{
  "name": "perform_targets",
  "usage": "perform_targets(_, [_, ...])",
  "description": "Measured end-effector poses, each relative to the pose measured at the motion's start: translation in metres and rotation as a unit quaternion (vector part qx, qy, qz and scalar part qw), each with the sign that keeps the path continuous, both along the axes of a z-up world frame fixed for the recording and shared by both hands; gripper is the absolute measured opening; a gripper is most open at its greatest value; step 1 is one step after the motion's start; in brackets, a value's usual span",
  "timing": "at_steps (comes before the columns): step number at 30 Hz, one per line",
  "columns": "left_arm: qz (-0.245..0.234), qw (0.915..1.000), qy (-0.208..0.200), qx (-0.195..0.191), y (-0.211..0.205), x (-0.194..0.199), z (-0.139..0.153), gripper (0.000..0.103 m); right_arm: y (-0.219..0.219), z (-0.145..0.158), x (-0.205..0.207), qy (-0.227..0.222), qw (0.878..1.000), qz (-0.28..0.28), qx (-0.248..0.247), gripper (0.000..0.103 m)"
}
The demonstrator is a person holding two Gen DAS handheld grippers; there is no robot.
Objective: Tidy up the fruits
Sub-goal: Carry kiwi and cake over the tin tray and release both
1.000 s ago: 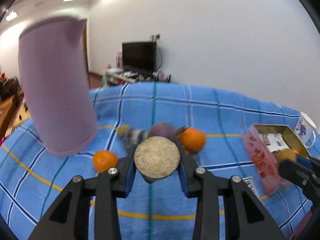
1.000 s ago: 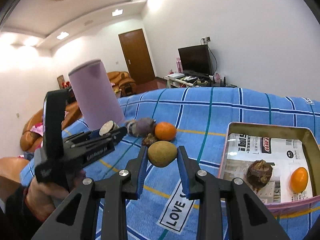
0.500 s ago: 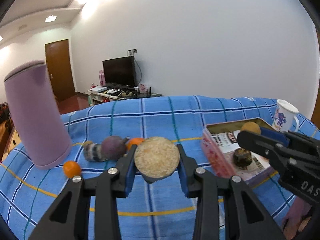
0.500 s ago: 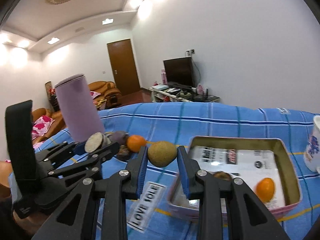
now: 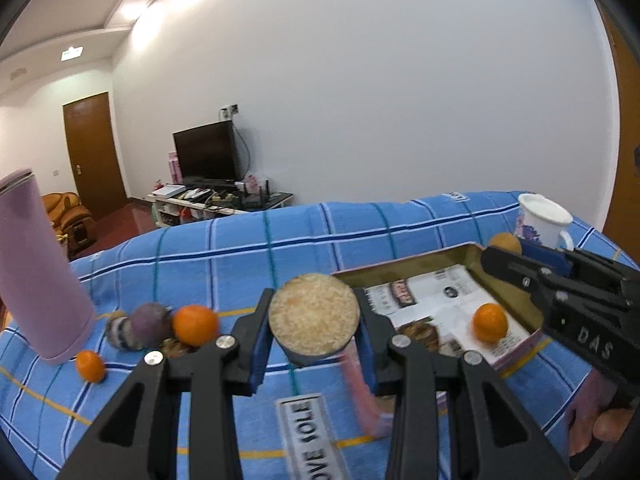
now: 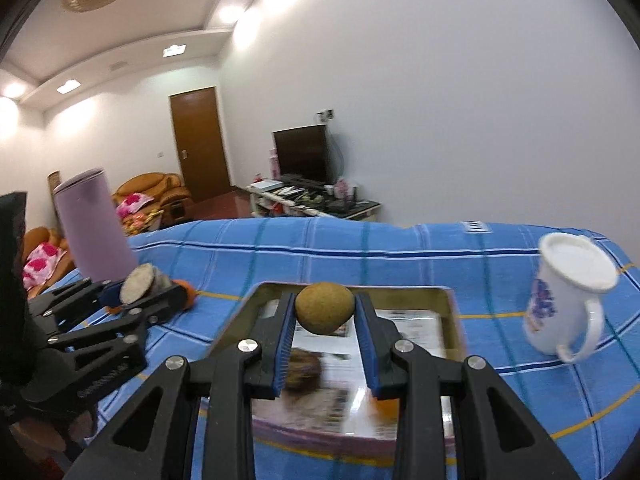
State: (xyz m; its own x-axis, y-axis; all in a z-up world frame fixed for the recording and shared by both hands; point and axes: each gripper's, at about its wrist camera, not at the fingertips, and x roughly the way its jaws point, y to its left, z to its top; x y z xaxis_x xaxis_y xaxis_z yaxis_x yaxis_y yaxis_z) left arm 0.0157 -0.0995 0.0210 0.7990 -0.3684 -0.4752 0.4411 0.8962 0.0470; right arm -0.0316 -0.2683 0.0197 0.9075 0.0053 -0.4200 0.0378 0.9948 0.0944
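Between the left gripper's [image 5: 314, 320] blue pads sits a halved fruit with a pale grainy cut face [image 5: 313, 313], clamped; its lower body is hidden. Right wrist view: right gripper [image 6: 325, 316] pinches a round brownish-green fruit [image 6: 325, 307] above the pink-walled rectangular tin [image 6: 320, 436], whose contents blur.

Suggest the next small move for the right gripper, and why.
Probably lower the right gripper into the tin tray and open. It is shut on a brown round fruit held above the tray's paper-lined floor, where an orange and a dark fruit already lie.
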Motion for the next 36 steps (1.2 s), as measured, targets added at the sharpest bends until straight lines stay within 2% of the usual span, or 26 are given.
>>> perform_targets(5, [-0.015, 0.9999, 0.003, 0.001, -0.023, 0.003, -0.002, 0.039, -0.033, 0.001, -0.003, 0.002, 0.999, -0.032, 0.004, 0.032])
perform_targets(10, [-0.025, 0.9994, 0.023, -0.004, -0.046, 0.013, -0.009, 0.039, -0.051, -0.002, 0.004, 0.016, 0.998, -0.053, 0.006, 0.032])
perform_targets(14, [-0.034, 0.999, 0.03, 0.0, -0.066, 0.015, -0.016, 0.039, -0.05, -0.009, 0.013, 0.031, 0.998, -0.048, -0.003, 0.032])
perform_targets(18, [-0.025, 0.999, 0.019, 0.031, -0.085, 0.021, -0.019, 0.039, -0.048, -0.016, 0.027, 0.056, 0.998, -0.034, -0.001, 0.032])
perform_targets(26, [-0.018, 0.9962, 0.071, 0.047, -0.094, 0.043, -0.037, 0.039, -0.044, -0.033, 0.046, 0.103, 0.994, -0.024, 0.009, 0.032])
perform_targets(31, [-0.014, 0.9953, 0.072, 0.062, -0.096, 0.042, -0.039, 0.039, -0.039, -0.037, 0.052, 0.116, 0.993, -0.017, 0.001, 0.032])
perform_targets(36, [-0.013, 0.9947, 0.076, 0.068, -0.094, 0.044, -0.041, 0.039, -0.04, -0.041, 0.053, 0.125, 0.992, -0.011, 0.014, 0.032])
